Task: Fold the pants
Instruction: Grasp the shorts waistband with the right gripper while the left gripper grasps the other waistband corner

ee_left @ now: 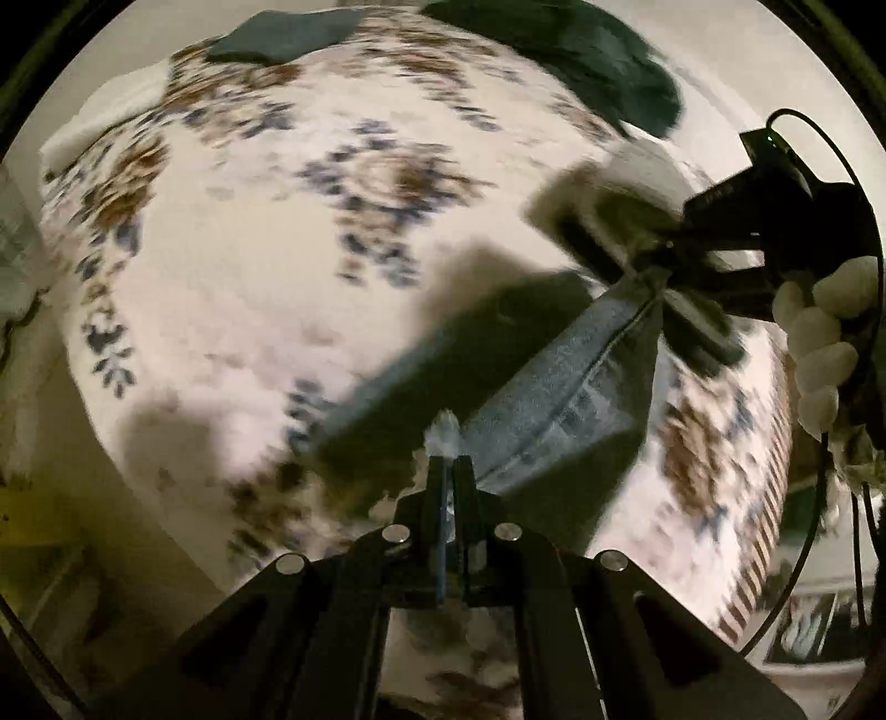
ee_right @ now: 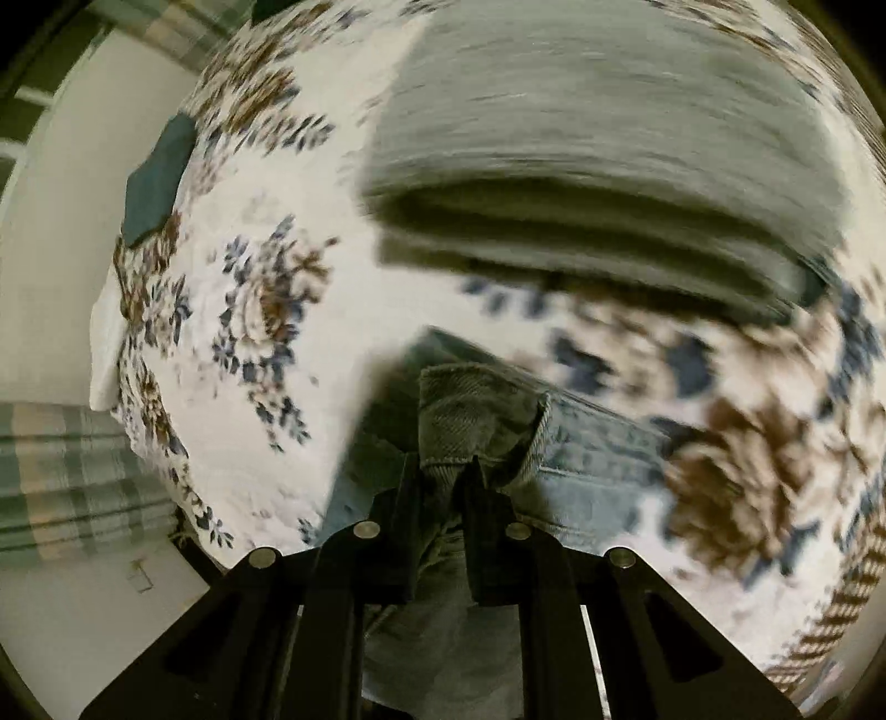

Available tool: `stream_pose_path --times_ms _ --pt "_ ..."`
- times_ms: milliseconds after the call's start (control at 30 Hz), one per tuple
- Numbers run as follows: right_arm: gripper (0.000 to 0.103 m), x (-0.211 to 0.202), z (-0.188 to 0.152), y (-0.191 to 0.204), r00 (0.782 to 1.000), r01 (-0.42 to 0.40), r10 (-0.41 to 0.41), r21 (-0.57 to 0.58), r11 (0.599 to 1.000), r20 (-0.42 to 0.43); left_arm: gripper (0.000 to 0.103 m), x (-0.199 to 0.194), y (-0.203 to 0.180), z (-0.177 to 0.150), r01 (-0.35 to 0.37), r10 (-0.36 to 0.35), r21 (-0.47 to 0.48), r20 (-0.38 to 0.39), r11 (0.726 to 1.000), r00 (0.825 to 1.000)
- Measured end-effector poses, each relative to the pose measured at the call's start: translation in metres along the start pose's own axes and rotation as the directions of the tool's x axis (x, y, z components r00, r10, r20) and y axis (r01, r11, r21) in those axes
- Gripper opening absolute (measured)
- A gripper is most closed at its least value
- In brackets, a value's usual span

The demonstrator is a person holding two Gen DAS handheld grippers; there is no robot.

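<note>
Jeans point(ee_left: 559, 399), blue denim, hang lifted above the floral bedspread point(ee_left: 266, 232), stretched between the two grippers and casting a dark shadow on the cover below. That bedspread, white with blue and brown flowers, fills both views and serves as the landmark. On it, beyond the jeans, lies a large folded grey-green garment point(ee_right: 609, 183), blurred by motion. Toward the bedspread's far edge rest a dark green heap of cloth point(ee_left: 614, 61) and a smaller, flat teal piece point(ee_left: 282, 36). The right gripper point(ee_right: 443, 471) is clamped on a bunched denim edge with a stitched seam. The left gripper point(ee_left: 447, 459) has its jaws pressed together on a pale frayed corner of the jeans. A white-gloved hand point(ee_left: 819, 343) holds the right gripper's handle.
</note>
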State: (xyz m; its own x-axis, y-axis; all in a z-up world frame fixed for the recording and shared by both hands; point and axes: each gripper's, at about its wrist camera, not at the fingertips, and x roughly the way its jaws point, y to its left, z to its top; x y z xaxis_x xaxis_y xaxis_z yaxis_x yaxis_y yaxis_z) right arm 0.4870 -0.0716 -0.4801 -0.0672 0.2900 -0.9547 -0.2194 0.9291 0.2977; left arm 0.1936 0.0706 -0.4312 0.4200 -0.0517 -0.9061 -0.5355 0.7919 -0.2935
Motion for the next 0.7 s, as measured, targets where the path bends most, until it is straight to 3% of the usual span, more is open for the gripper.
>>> stream_pose_path --times_ms 167,300,400,467,500,567,600,633,700 --pt "0.013 0.061 0.024 0.044 0.994 0.093 -0.095 -0.043 0.995 -0.047 0.001 0.027 0.049 0.015 -0.068 0.067 -0.064 -0.015 0.996 0.998" --pt "0.014 0.099 0.036 0.063 0.981 0.169 -0.174 -0.069 0.983 -0.086 0.002 0.041 0.082 0.015 -0.074 0.065 -0.164 -0.061 0.984 0.996" --pt "0.027 0.114 0.041 0.067 0.979 0.141 -0.147 -0.049 0.989 -0.144 0.003 0.042 0.092 0.012 -0.024 0.013 -0.229 -0.049 0.973 0.999" --pt "0.053 0.111 0.040 0.070 0.982 0.080 -0.086 -0.043 0.996 -0.170 0.008 0.047 0.092 0.015 -0.002 -0.010 -0.245 -0.051 0.970 0.999" --pt "0.065 0.104 0.036 0.071 0.983 0.060 -0.068 -0.049 0.997 -0.173 0.012 0.051 0.090 0.017 0.007 -0.018 -0.248 -0.045 0.969 0.999" --pt "0.071 0.091 0.028 0.066 0.988 0.032 -0.042 -0.064 0.997 -0.150 0.032 0.057 0.086 0.021 0.027 -0.035 -0.262 -0.026 0.965 0.999" --pt "0.075 0.082 0.023 0.061 0.990 0.035 -0.044 -0.070 0.997 -0.137 0.053 0.061 0.086 0.023 0.051 -0.059 -0.272 -0.020 0.961 0.998" --pt "0.077 0.075 0.017 0.057 0.991 0.038 -0.047 -0.073 0.997 -0.125 0.063 0.067 0.086 0.026 0.055 -0.065 -0.285 -0.027 0.957 0.998" --pt "0.077 0.063 0.006 0.043 0.994 0.042 -0.050 -0.073 0.996 -0.102 0.064 0.084 0.088 0.027 0.050 -0.068 -0.312 -0.045 0.949 0.997"
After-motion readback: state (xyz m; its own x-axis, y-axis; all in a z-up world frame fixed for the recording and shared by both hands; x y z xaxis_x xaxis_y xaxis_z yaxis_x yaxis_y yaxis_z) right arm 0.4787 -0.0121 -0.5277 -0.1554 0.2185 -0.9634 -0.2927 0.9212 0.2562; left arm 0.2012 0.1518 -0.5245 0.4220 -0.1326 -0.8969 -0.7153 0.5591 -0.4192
